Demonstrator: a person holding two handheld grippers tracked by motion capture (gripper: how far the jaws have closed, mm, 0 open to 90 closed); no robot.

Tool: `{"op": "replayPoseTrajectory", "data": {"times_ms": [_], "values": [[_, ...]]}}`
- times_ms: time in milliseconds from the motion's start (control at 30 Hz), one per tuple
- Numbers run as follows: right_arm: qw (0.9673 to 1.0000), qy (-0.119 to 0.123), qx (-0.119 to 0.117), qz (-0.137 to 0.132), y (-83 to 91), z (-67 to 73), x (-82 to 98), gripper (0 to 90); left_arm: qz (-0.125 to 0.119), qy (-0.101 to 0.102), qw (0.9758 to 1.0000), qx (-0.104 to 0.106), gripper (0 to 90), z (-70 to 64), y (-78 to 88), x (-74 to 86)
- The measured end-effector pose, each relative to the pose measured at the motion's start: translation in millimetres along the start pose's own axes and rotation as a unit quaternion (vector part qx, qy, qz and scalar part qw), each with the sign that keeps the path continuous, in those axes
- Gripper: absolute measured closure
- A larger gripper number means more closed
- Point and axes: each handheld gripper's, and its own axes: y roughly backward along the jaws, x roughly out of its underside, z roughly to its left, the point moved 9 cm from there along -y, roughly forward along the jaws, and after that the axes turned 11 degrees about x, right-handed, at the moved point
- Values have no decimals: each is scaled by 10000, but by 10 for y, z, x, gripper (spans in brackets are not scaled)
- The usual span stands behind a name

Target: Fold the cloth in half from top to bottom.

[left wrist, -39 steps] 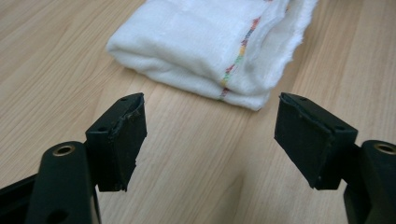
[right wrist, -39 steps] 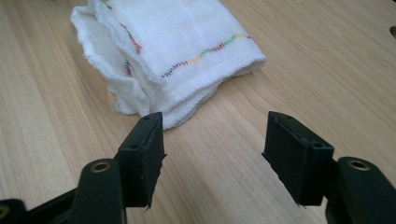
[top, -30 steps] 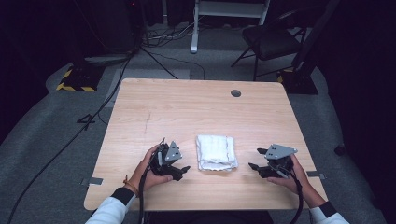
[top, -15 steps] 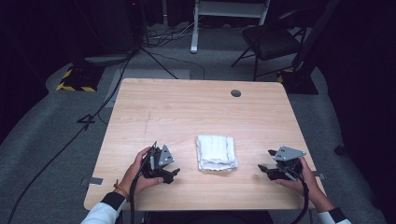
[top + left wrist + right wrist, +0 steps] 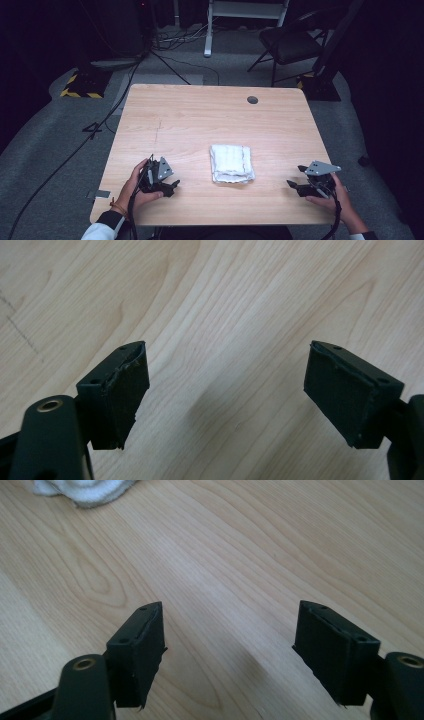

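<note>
towel (image 5: 231,163): folded, lying mid-table (looks finished)
left gripper (image 5: 172,185): jaws apart, empty
right gripper (image 5: 292,186): jaws apart, empty
left: nothing obvious

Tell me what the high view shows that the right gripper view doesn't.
High view: the whole folded towel lying midway between the left tongs and right tongs, both hands, a chair and the floor behind the table. Right gripper view: its tongs close up, jaws wide apart with bare wood between. Both: the towel, just a corner in the right gripper view, and the tabletop.
</note>
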Motion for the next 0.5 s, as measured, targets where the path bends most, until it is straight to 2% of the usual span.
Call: {"op": "replayPoseTrajectory", "data": {"times_ms": [267, 367, 400, 433, 500], "values": [[9991, -411, 132, 44, 53, -149, 233, 283, 29, -17, 9999, -113, 183, 81, 50, 99], [9979, -635, 161, 17, 66, -204, 311, 282, 44, 112, 9998, -134, 182, 145, 62, 178], [9979, -635, 161, 17, 66, -204, 311, 282, 44, 112, 9998, -134, 183, 145, 62, 178], [9967, -801, 140, 19, 71, -231, 379, 282, 82, 184, 9997, -147, 183, 189, 75, 242], [9960, -883, 125, 11, 77, -241, 414, 277, -10, 364, 9992, -140, 179, 233, 97, 289]]}}
